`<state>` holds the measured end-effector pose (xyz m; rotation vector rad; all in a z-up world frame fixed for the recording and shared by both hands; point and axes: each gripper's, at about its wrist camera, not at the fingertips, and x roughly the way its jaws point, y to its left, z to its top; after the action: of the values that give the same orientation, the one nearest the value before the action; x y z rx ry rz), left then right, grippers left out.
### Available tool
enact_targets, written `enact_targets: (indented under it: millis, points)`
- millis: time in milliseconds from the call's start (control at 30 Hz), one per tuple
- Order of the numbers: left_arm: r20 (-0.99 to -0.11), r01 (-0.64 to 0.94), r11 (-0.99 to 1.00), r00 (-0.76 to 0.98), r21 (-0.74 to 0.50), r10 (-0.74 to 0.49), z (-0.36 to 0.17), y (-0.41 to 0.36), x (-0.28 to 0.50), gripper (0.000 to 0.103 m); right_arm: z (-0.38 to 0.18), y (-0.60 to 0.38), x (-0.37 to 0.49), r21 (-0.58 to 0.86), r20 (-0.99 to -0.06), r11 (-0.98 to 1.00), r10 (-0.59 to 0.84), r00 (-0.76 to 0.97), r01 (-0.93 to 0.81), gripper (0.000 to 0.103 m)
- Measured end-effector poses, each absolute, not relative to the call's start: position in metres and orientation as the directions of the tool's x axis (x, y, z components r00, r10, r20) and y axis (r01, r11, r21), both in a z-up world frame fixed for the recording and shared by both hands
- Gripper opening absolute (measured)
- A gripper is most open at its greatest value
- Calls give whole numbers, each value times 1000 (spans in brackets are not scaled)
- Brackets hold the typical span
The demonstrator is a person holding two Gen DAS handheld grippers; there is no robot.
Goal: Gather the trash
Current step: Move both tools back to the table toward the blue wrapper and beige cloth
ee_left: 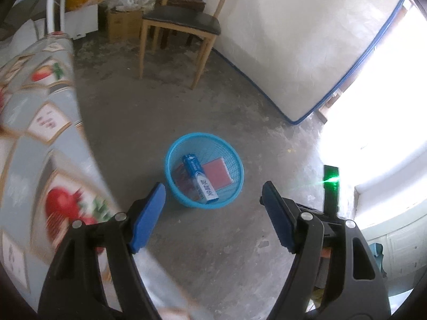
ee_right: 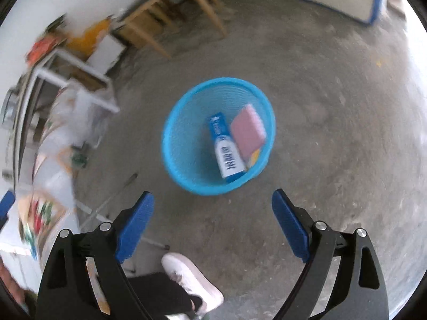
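Observation:
A blue mesh waste basket [ee_left: 173, 165] stands on the concrete floor; it also shows in the right wrist view [ee_right: 181, 165]. Inside lie a blue and white carton [ee_left: 201, 180] [ee_right: 226, 152] and a pink-red flat pack [ee_left: 218, 173] [ee_right: 246, 130]. My left gripper [ee_left: 213, 193] is open and empty, held above the floor just short of the basket. My right gripper [ee_right: 213, 200] is open and empty, also above and just short of the basket.
A table with a fruit-print cloth [ee_left: 40, 122] is at the left. A wooden chair [ee_left: 181, 24] and cardboard boxes [ee_left: 122, 21] stand at the back. A white mattress [ee_left: 307, 40] leans on the wall. The person's white shoe [ee_right: 192, 280] is below the right gripper.

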<state>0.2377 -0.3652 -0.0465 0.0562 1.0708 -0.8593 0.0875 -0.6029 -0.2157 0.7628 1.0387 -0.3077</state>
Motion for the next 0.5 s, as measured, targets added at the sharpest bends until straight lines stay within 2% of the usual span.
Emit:
enact_targets:
  millis: [133, 300, 500]
  points:
    - [-770, 653, 684, 236, -327, -593, -32, -319, 215, 79, -147, -531, 86, 270, -841, 890, 31, 540, 368, 90]
    - [-779, 637, 726, 306, -259, -547, -23, -251, 189, 83, -87, -459, 90, 121, -802, 966, -41, 595, 230, 94]
    - [-738, 517, 825, 460, -229, -494, -5, -161, 168, 85, -46, -398, 109, 96, -791, 983, -20, 612, 157, 94]
